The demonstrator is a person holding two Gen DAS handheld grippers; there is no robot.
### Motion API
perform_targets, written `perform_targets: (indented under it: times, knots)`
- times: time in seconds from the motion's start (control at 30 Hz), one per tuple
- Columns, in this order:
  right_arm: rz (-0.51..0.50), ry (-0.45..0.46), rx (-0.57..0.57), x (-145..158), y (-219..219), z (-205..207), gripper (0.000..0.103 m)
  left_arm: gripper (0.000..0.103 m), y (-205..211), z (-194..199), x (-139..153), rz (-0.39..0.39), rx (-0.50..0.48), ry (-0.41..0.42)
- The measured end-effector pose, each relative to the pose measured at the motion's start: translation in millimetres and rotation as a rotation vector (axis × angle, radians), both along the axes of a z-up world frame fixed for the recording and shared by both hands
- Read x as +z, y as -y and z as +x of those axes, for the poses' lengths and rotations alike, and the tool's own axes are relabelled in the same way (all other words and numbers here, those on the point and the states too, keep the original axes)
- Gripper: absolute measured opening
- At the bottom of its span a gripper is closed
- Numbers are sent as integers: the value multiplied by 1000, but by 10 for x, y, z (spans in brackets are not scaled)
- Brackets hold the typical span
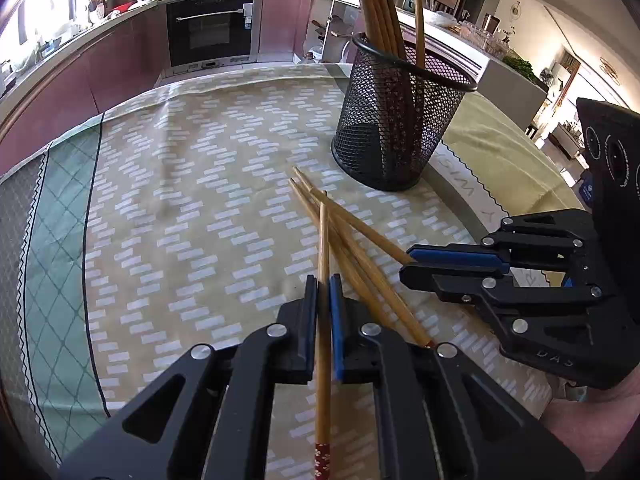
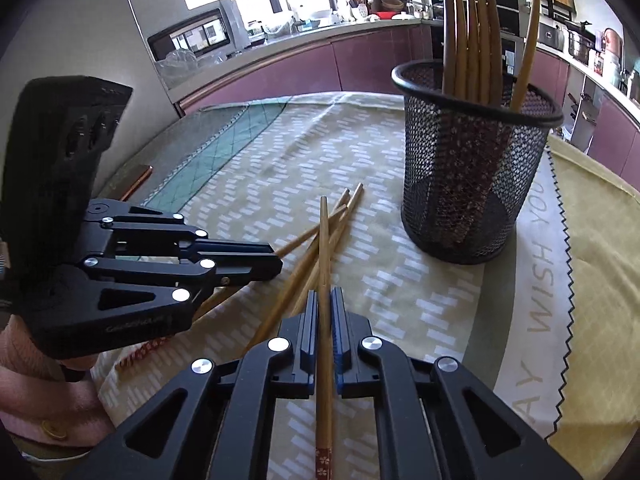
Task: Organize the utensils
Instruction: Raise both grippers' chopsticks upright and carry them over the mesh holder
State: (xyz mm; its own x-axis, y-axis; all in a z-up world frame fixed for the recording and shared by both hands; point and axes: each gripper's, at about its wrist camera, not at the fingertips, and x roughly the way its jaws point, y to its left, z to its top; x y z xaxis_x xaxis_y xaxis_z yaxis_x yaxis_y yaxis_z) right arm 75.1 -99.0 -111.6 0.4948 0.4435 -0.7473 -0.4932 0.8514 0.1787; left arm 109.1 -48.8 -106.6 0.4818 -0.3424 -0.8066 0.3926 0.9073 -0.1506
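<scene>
A black mesh holder [image 1: 384,120] [image 2: 472,168] stands upright on the tablecloth with several bamboo chopsticks in it. In front of it lie a few loose chopsticks [image 1: 360,264] [image 2: 338,226], crossed over each other. My left gripper [image 1: 323,284] [image 2: 278,258] is shut on one chopstick [image 1: 322,240], whose red patterned end sticks out behind the fingers. My right gripper [image 2: 325,296] [image 1: 408,262] is shut on another chopstick [image 2: 324,240], also with its thin tip forward. The two grippers sit side by side over the loose pile, short of the holder.
The patterned tablecloth [image 1: 180,200] covers a round table whose edge curves along the left. A flat copper-edged object [image 2: 138,184] lies near that edge. Kitchen counters and an oven [image 1: 212,28] stand beyond. A sleeve [image 2: 36,400] shows at the lower left.
</scene>
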Motion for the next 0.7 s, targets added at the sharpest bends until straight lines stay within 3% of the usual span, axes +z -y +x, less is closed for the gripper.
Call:
perform_targets:
  times: [0.7]
  knots:
    - [224,234,-102,892,728,-205,6,7,-275,-238,1103,-267,-85,196]
